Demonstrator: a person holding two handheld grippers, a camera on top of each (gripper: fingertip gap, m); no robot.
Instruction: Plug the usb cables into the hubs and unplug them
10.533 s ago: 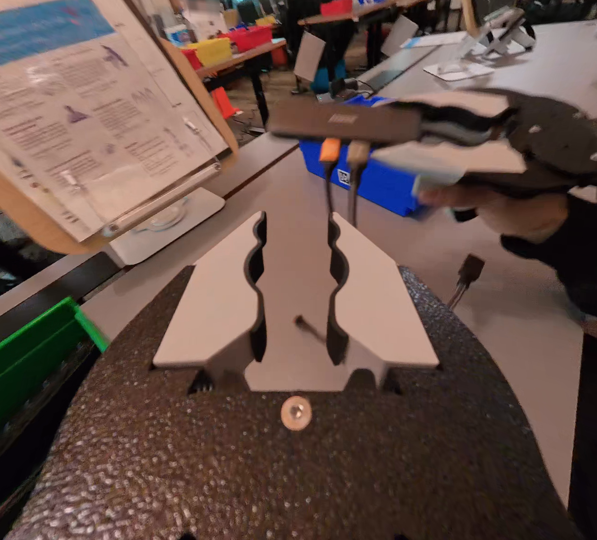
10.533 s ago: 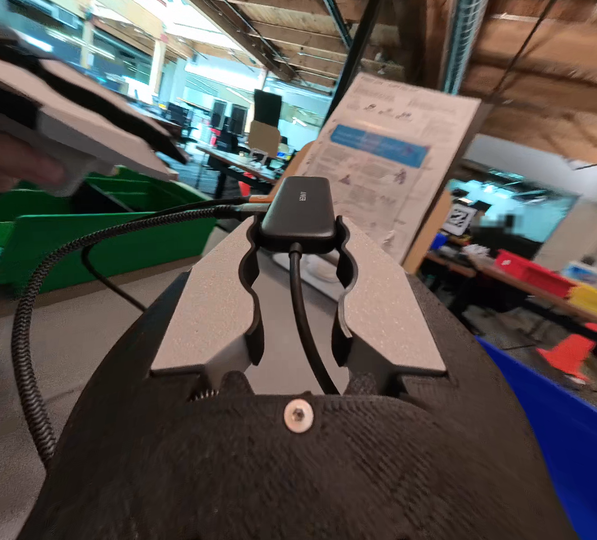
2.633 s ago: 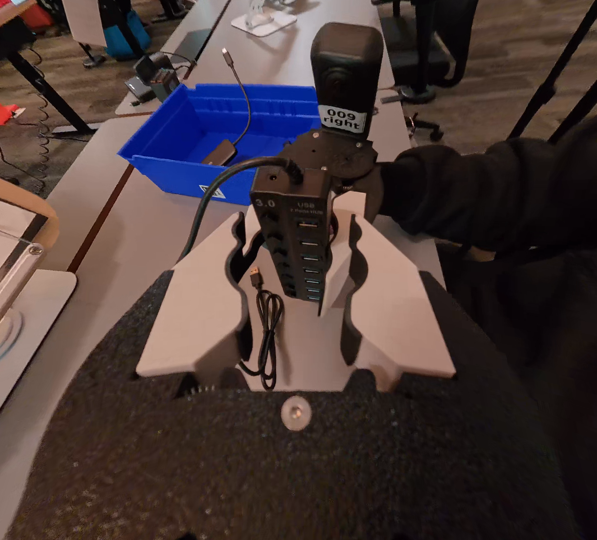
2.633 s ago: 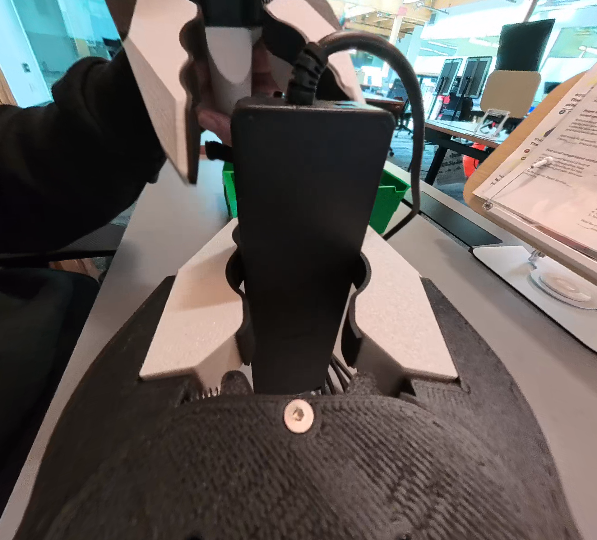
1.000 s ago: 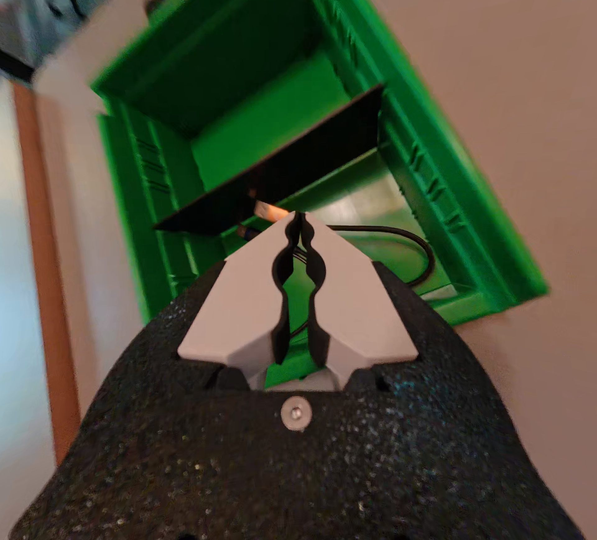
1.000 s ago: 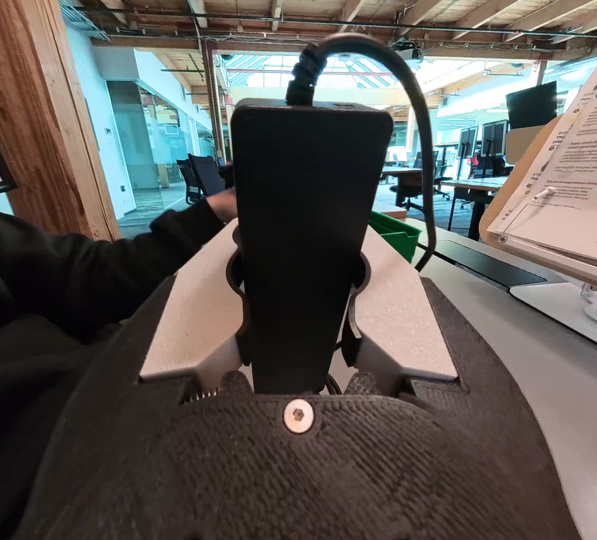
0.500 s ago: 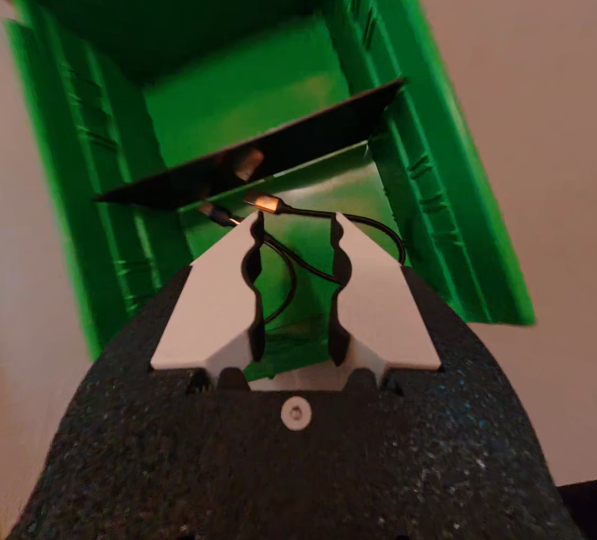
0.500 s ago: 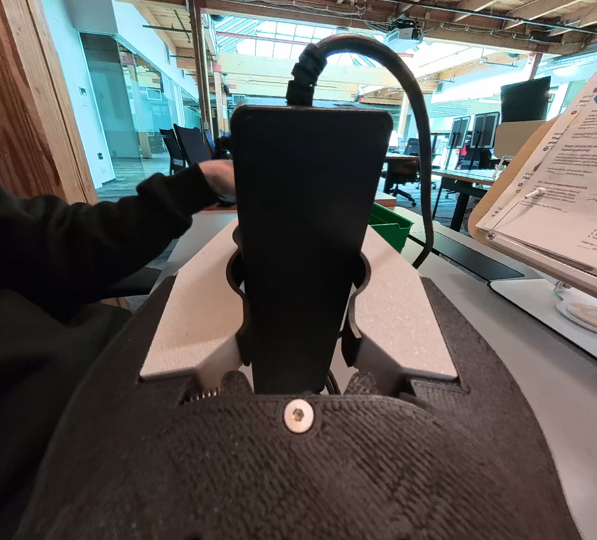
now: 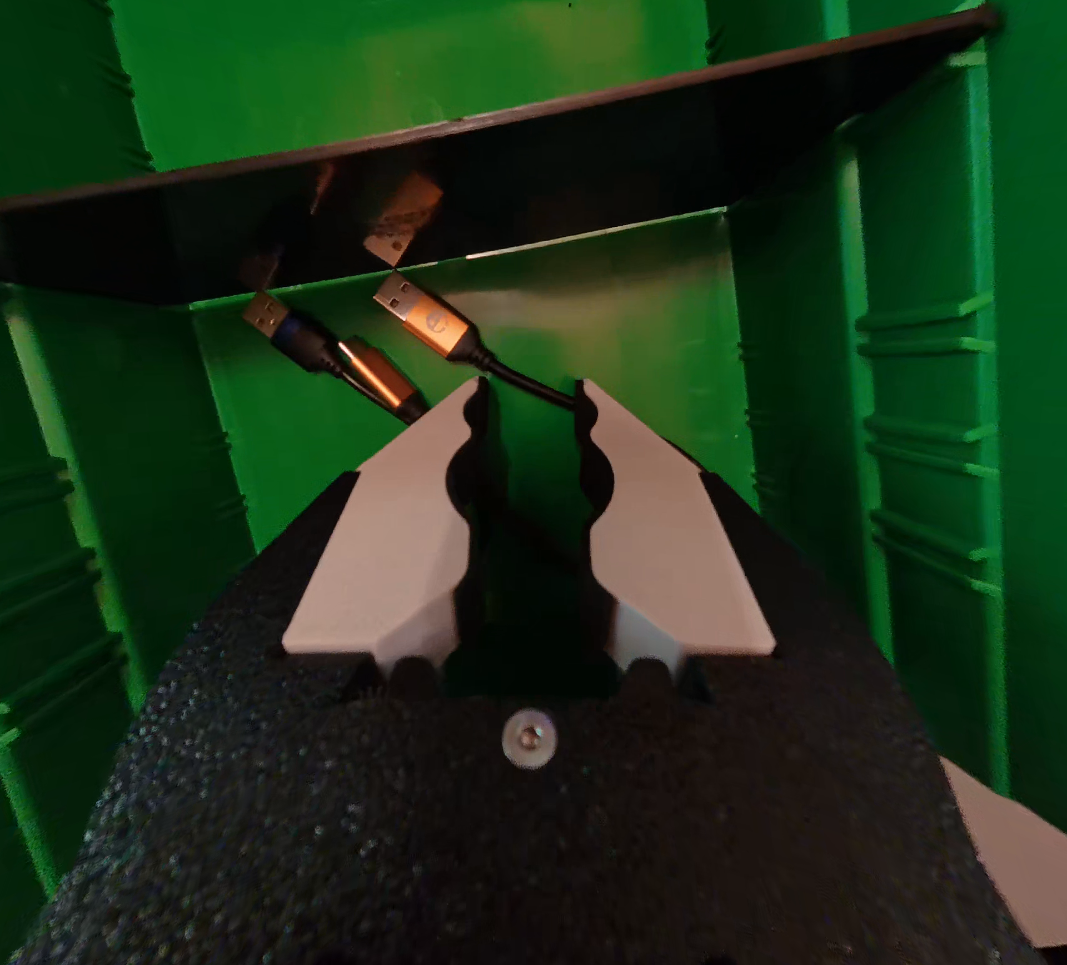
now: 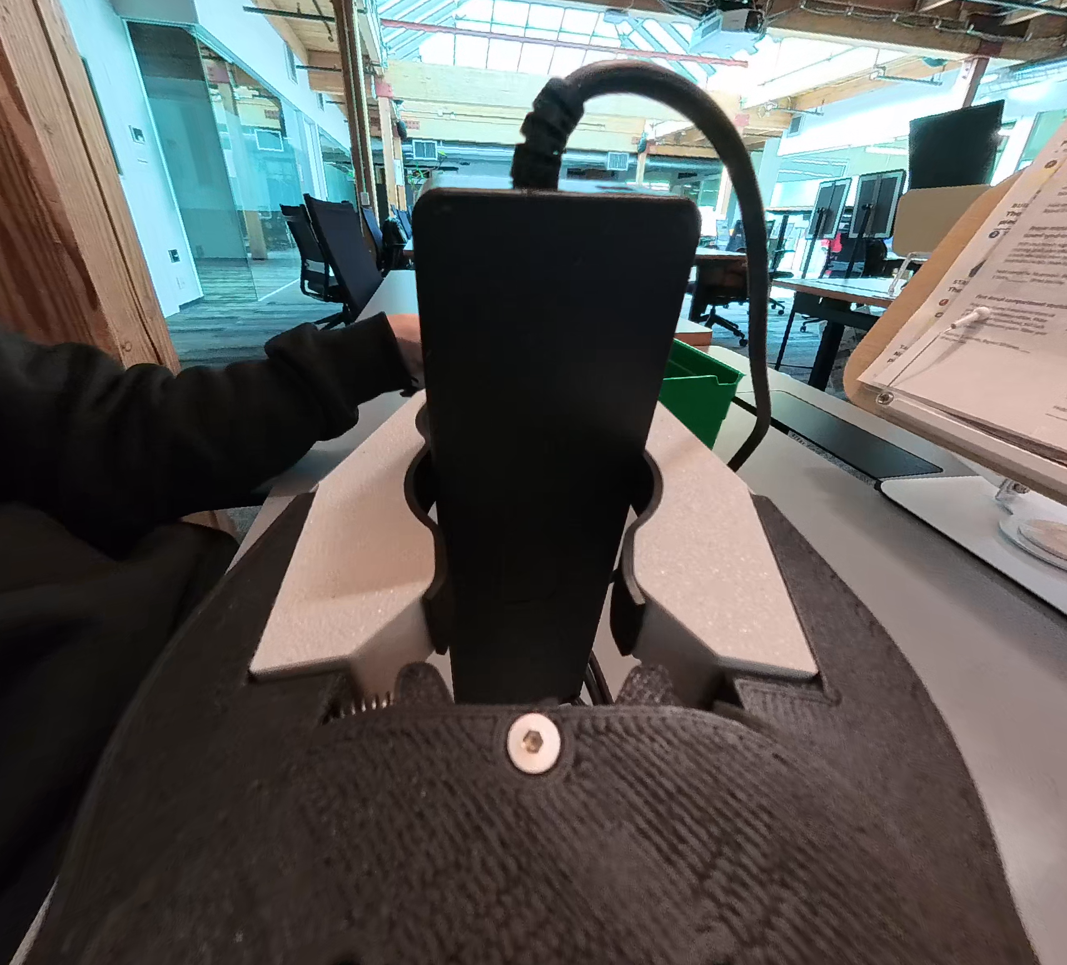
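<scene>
In the left wrist view my left gripper [image 9: 531, 388] is open and empty, deep inside a green bin [image 9: 924, 302]. Just beyond its fingertips lies an orange-sleeved USB plug [image 9: 424, 322] on a black cable [image 9: 519, 380] that runs between the tips. To its left lie a black-and-blue USB plug [image 9: 288, 331] and a second orange connector [image 9: 375, 374]. In the right wrist view my right gripper [image 10: 534, 417] is shut on a long black USB hub [image 10: 548, 388], held upright with its back to the camera. Its thick cable [image 10: 745, 221] loops from the top down to the right.
A black divider [image 9: 519, 175] crosses the bin just behind the plugs. In the right wrist view a person's dark sleeve [image 10: 173, 429] reaches toward the green bin [image 10: 698, 394] on the grey table [image 10: 924, 648]. A document stand [image 10: 981, 336] is at the right.
My left gripper has moved down into the green bin, closer to the plugs, and stays open. The right gripper still holds the hub upright, barely moved.
</scene>
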